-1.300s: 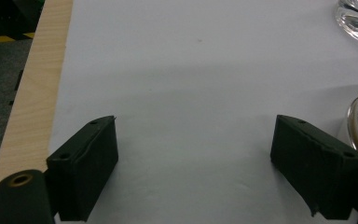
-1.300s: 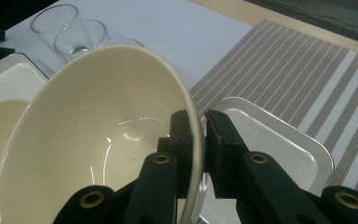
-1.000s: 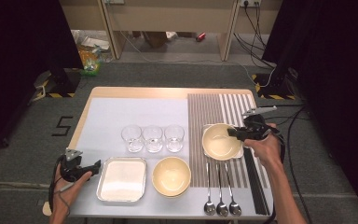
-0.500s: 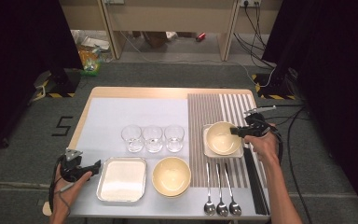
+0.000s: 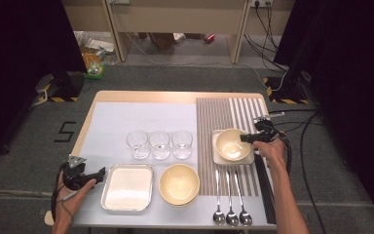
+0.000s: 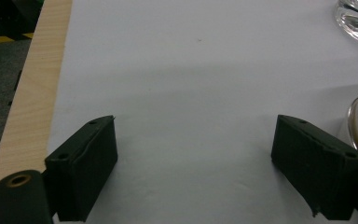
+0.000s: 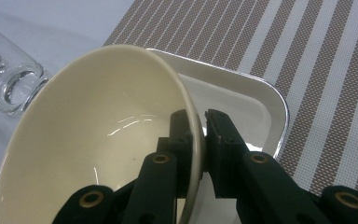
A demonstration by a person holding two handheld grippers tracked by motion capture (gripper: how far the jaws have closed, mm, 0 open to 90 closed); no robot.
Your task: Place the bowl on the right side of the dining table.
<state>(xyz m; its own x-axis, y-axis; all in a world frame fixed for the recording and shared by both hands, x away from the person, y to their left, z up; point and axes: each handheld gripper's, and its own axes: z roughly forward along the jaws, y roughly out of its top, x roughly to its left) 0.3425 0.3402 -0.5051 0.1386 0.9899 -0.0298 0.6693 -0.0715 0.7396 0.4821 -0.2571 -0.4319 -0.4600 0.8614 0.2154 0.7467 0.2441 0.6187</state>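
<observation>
Right gripper pinches the bowl's rim; left gripper spread wide.

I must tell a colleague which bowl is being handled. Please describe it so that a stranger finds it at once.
Look at the striped mat on the table's right side. On it lies a small white tray, and the cream bowl sits over that tray. Unlike the other cream bowl beside the spoons, its rim is pinched by the right gripper.
</observation>
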